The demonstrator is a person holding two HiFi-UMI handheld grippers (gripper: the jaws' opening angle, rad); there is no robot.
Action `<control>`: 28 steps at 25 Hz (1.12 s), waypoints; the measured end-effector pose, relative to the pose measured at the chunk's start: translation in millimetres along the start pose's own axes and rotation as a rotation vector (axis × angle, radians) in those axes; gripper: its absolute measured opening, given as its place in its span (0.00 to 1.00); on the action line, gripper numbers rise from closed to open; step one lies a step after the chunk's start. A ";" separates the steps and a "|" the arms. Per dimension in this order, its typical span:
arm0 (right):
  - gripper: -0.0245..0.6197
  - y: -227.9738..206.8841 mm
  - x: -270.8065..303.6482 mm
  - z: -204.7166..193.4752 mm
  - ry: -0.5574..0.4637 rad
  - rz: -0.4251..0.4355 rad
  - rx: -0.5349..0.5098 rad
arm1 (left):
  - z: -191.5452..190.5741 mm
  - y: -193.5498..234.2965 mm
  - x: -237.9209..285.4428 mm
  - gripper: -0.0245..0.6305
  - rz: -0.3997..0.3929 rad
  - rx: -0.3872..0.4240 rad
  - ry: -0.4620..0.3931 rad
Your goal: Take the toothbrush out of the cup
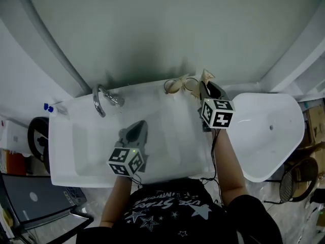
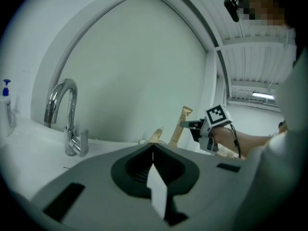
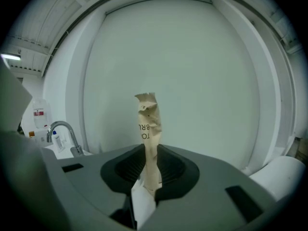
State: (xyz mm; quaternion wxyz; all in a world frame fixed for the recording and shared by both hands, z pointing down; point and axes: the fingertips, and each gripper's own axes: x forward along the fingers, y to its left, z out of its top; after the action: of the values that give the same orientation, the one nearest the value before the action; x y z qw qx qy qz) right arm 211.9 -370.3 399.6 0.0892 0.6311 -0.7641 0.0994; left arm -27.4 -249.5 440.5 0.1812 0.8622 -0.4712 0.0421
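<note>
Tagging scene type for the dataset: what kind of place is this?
Likely a bathroom: a white sink with a chrome faucet, a white tub-like basin beside it, and a paper-wrapped toothbrush.

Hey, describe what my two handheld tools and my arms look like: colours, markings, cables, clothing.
Both the left tool and right tool are grey plastic with dark ribbed pads. Each carries a white cube printed with black square markers. A thin black cable runs back from the right one. You wear a black short-sleeved shirt with white star print.
</note>
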 end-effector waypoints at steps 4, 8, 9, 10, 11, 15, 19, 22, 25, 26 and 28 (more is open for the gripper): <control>0.16 16.5 -27.1 -22.8 0.079 0.040 -0.019 | -11.9 -5.5 -12.7 0.07 -0.042 -0.010 0.021; 0.16 30.6 -49.9 -65.6 0.220 0.093 -0.060 | -28.5 -11.1 -22.4 0.07 -0.091 -0.014 0.057; 0.16 32.2 -55.4 -78.0 0.264 0.101 -0.068 | -31.9 -12.3 -24.2 0.07 -0.102 -0.016 0.066; 0.16 33.3 -60.8 -90.6 0.312 0.108 -0.076 | -34.7 -13.2 -25.9 0.07 -0.112 -0.019 0.074; 0.16 33.9 -65.9 -103.0 0.361 0.114 -0.085 | -37.1 -14.1 -27.3 0.07 -0.121 -0.021 0.080; 0.16 29.3 -83.2 -143.8 0.515 0.113 -0.098 | -44.6 -17.3 -32.6 0.07 -0.146 -0.013 0.096; 0.16 22.9 -87.0 -165.3 0.569 0.105 -0.063 | -49.8 -15.5 -37.4 0.07 -0.138 -0.020 0.106; 0.16 19.2 -79.8 -171.1 0.574 0.108 -0.036 | -53.1 -14.9 -40.6 0.07 -0.120 -0.031 0.107; 0.16 14.1 -67.0 -175.3 0.583 0.113 -0.021 | -53.6 -15.7 -42.1 0.07 -0.094 -0.035 0.102; 0.16 11.9 -62.4 -177.1 0.587 0.112 -0.013 | -53.0 -16.4 -42.3 0.07 -0.085 -0.036 0.100; 0.16 6.8 -53.4 -183.4 0.607 0.108 0.017 | -52.1 -17.2 -42.5 0.07 -0.066 -0.038 0.095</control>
State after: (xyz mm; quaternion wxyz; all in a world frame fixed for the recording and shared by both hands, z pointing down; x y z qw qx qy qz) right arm 217.2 -270.0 562.2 0.3029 0.5317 -0.7341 0.2944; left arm -31.5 -188.8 473.9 0.2210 0.8707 -0.4340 0.0679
